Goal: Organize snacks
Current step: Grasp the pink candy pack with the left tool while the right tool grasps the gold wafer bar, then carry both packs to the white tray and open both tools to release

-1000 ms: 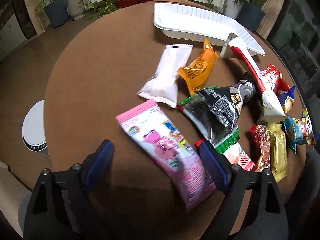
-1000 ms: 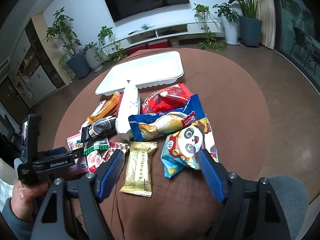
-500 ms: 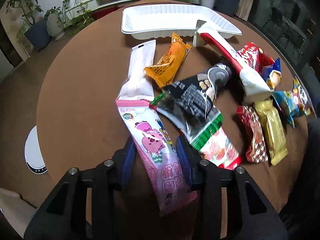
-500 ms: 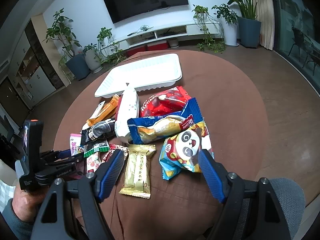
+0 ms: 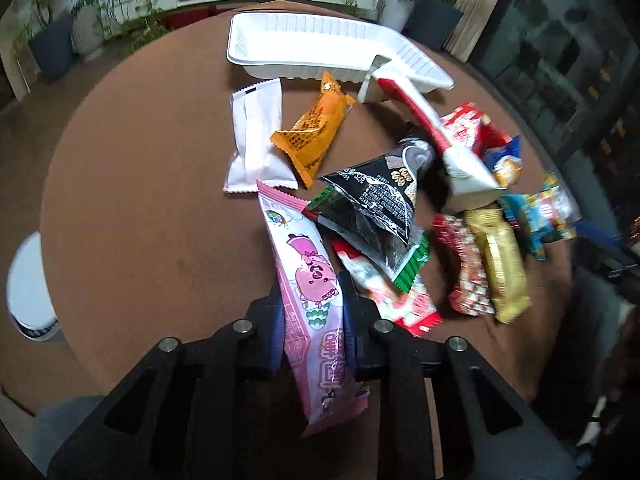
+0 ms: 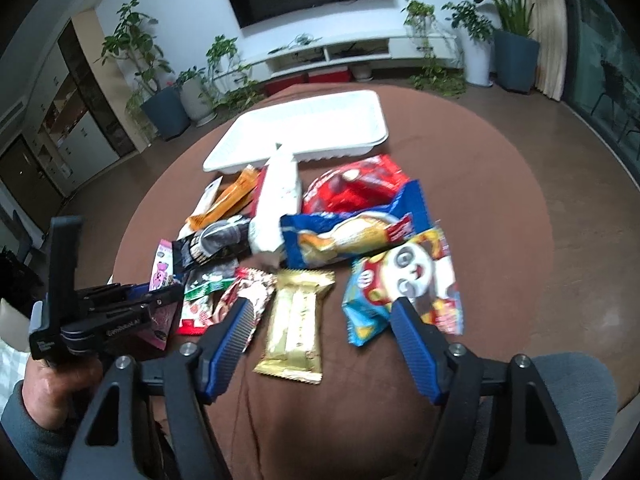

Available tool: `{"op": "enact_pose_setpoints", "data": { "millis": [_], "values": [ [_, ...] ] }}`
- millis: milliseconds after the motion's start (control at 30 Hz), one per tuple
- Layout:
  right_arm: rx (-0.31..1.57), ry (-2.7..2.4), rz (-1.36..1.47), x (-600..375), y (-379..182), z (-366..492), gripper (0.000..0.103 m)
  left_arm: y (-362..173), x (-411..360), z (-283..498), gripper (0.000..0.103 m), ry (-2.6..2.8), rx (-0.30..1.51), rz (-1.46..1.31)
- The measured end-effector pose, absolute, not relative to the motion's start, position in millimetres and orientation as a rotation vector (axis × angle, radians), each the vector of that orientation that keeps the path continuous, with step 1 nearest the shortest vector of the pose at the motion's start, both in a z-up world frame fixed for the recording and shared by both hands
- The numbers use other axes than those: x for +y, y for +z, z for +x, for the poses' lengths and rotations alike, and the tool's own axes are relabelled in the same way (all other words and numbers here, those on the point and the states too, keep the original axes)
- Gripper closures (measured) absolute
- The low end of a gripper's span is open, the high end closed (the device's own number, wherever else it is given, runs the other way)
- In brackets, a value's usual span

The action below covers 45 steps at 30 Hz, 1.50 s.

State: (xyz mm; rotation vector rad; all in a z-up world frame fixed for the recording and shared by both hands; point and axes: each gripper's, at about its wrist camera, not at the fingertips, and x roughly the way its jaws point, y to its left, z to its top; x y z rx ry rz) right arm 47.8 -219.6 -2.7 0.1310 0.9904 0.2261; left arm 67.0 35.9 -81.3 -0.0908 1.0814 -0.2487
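Fingers of the left gripper (image 5: 311,316) have just been closing and now clench the pink packet (image 5: 308,280) across its width, the crinkly film pinched between the blue pads near its lower half. That wrapper is long, flat and slick, so it may slide out or fold limp when lifted. Its far end touches the black pouch (image 5: 380,196) and lies just beside the white packet (image 5: 256,136), so a lift could well drag those neighbours across the brown table (image 5: 140,200).

The right gripper (image 6: 320,320) is released, its ribbed blue jaws standing apart though they have just been narrowing, with nothing pressed between them. It hangs over the gold bar (image 6: 296,324), a stiff, glossy foil rectangle with crimped ends, and the puffy panda bag (image 6: 404,280) sits by its right jaw. Closing here might catch that bag's corner instead of the bar.

Further off lie an orange packet (image 5: 316,132), a blue bag (image 6: 352,236) and a red bag (image 6: 356,188), all soft, shiny film. Beyond them, the white tray (image 6: 308,128) sits empty, a thin, ribbed, shallow tray with rounded corners; no snack is in it yet.
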Motion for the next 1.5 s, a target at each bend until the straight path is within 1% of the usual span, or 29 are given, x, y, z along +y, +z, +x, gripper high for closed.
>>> {"op": "enact_pose_setpoints", "data": {
  "millis": [233,300,433,500,633,733,767,1000,1200,1500],
  "values": [
    [1.078,0.252,0.090,-196.2,-25.3,57.9,0.037,-70.0,53.8,45.5,0.082,-0.303,1.066,-0.188],
    [1.113,0.261,0.069,-187.9,-33.9,61.8,0.041,-68.7,54.6,42.0,0.082,-0.318,1.060,-0.202],
    [1.161,0.227,0.023,-181.7,-50.7,70.6,0.046,-65.1,61.8,28.8,0.082,-0.336,1.051,-0.215],
    [1.166,0.211,-0.010,-180.0,-57.3,73.6,0.050,-64.6,61.8,27.4,0.082,-0.341,1.044,-0.220],
    [1.158,0.195,-0.065,-173.5,-60.1,74.3,0.052,-65.9,57.5,25.4,0.082,-0.352,1.043,-0.221],
    [1.156,0.202,-0.079,-171.7,-58.9,74.5,0.063,-67.9,54.2,23.2,0.082,-0.358,1.047,-0.217],
    [1.153,0.207,-0.080,-171.5,-58.5,74.1,0.069,-68.3,54.1,21.9,0.082,-0.359,1.046,-0.218],
    [1.160,0.260,-0.021,-173.6,-53.8,70.9,0.070,-68.3,53.5,13.7,0.082,-0.375,1.053,-0.223],
    [1.117,0.308,0.048,-174.1,-33.2,62.5,0.070,-67.1,62.4,5.0,0.082,-0.395,1.051,-0.275],
    [1.061,0.398,0.188,-184.0,1.2,63.3,0.070,-36.0,79.8,7.0,0.082,-0.404,0.984,-0.338]
  ]
}}
